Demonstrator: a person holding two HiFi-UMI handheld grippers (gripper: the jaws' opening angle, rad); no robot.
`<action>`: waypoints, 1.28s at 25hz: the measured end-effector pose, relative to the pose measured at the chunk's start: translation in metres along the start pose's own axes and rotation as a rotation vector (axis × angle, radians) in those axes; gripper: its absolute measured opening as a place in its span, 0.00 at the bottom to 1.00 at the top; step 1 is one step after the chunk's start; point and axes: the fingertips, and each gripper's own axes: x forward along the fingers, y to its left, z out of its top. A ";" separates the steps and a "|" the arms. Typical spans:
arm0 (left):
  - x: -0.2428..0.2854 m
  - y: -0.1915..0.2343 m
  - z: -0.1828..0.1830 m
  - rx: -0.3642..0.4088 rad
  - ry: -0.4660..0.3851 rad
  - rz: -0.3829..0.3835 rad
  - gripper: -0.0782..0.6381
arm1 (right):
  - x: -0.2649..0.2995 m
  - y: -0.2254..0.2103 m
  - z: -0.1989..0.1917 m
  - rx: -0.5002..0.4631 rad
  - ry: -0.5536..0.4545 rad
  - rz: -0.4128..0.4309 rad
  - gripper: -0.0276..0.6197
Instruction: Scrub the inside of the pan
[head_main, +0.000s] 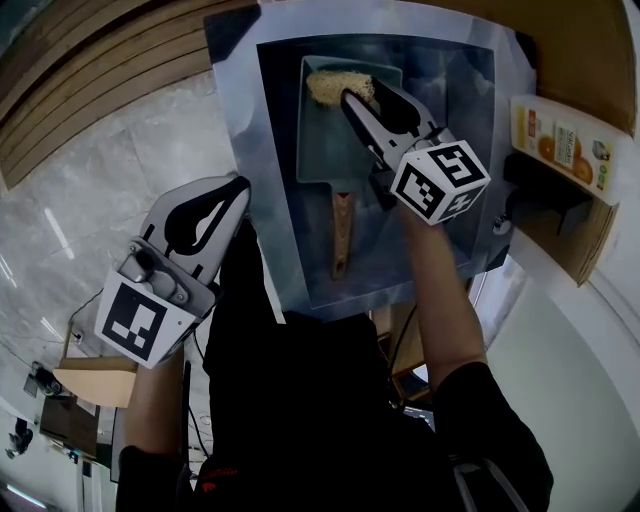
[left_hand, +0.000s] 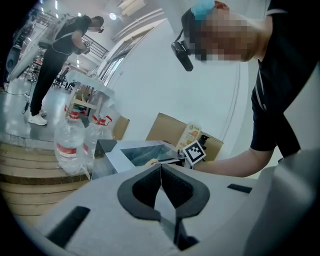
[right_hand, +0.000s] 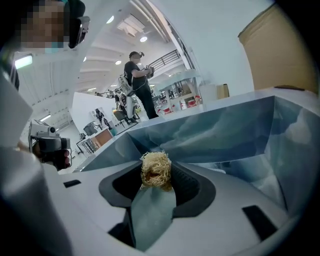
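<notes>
Fingers (right_hand: 189, 186) of the right gripper (head_main: 360, 96) are clenched on a tan fibrous scrubber (head_main: 335, 87), which sits at the far end inside the square teal pan (head_main: 330, 145). Pan lies flat in the steel sink (head_main: 235, 100), wooden handle (head_main: 342, 230) pointing toward the person. Left gripper (head_main: 240, 186): fingers (left_hand: 145, 187) pressed together with nothing between them, held off the sink's left edge over pale marble floor (head_main: 100, 180). Juice carton (head_main: 560, 140) and cardboard box (left_hand: 165, 127) are right of the sink. Water bottles (left_hand: 67, 142) and a standing person (left_hand: 55, 55) are beyond.

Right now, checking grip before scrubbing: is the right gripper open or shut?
Shut on the tan fibrous scrubber: the right gripper pinches it inside the square grey pan.
</notes>
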 end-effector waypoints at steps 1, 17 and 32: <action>-0.001 0.001 -0.001 -0.001 0.000 0.001 0.14 | 0.002 -0.001 -0.001 -0.002 0.002 -0.002 0.32; -0.016 -0.007 -0.016 -0.016 0.001 -0.002 0.14 | 0.003 0.003 -0.018 -0.007 0.049 -0.020 0.31; -0.034 -0.030 -0.031 -0.021 -0.017 -0.015 0.14 | -0.027 0.032 -0.058 0.003 0.109 -0.009 0.31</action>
